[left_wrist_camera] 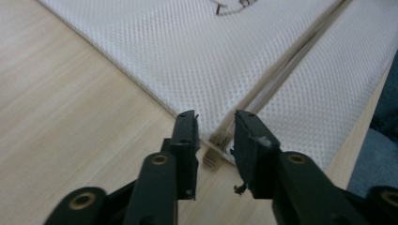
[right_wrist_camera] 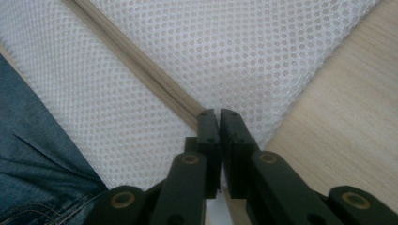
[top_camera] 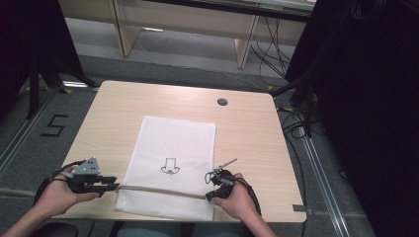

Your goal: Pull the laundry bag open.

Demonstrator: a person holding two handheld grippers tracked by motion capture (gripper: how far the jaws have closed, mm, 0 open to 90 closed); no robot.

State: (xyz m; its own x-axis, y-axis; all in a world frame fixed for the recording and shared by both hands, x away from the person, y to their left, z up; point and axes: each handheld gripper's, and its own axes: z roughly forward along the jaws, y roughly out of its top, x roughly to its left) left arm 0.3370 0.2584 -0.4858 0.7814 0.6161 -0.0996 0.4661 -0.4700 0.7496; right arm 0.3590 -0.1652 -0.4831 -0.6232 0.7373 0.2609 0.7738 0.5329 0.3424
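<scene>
A white mesh bag lies flat on the wooden table, with a small black line drawing printed on it. A beige drawstring crosses the bag near its front end. My left gripper sits at the bag's left edge. Its jaws stand apart in the left gripper view, and the frayed drawstring end lies between them untouched. My right gripper is at the bag's right edge. In the right gripper view its jaws are almost together on the drawstring.
A round cable hole sits at the table's far side. The table's front edge runs just below both hands, and the person's jeans show beyond it. Dark stands and cables flank the table on the floor.
</scene>
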